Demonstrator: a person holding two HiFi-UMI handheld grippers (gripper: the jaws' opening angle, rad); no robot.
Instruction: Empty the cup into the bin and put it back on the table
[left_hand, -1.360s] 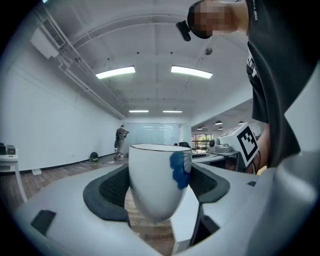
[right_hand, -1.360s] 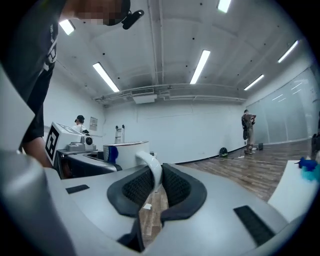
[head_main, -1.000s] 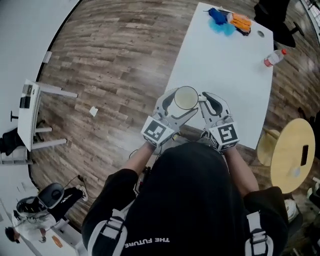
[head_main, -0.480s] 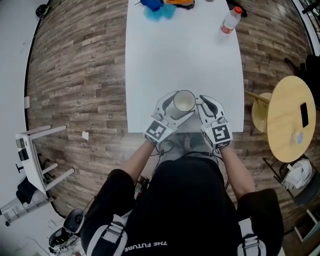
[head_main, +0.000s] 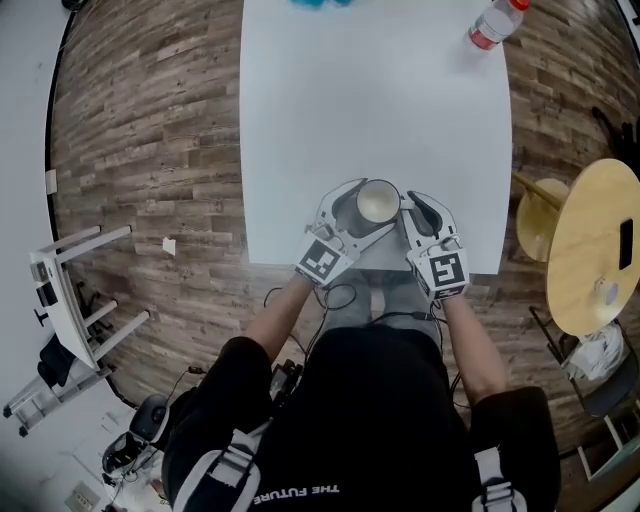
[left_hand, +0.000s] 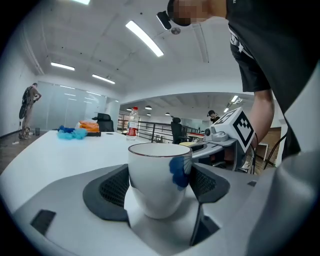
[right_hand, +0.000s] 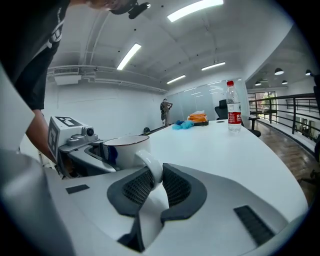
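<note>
A white cup (head_main: 377, 201) with a dark rim and a blue mark stands upright over the near edge of the white table (head_main: 370, 110). Both jaws of my left gripper (head_main: 358, 212) press on the body of the cup (left_hand: 159, 176). On the other side, my right gripper (head_main: 407, 211) is shut on the handle (right_hand: 150, 167), which sits between its two dark pads. From the right gripper view the cup (right_hand: 126, 149) shows just beyond that handle. The cup's opening looks pale, and I cannot tell whether anything is inside. No bin is in view.
A plastic bottle (head_main: 494, 24) with a red cap lies at the table's far right corner, and a blue item (head_main: 320, 3) shows at the far edge. A round wooden side table (head_main: 596, 250) stands to the right. A white stand (head_main: 70, 300) is on the wooden floor at the left.
The person has turned and stepped to face the table squarely. Both grippers have kept hold of the cup and carried it over the table's near edge.
</note>
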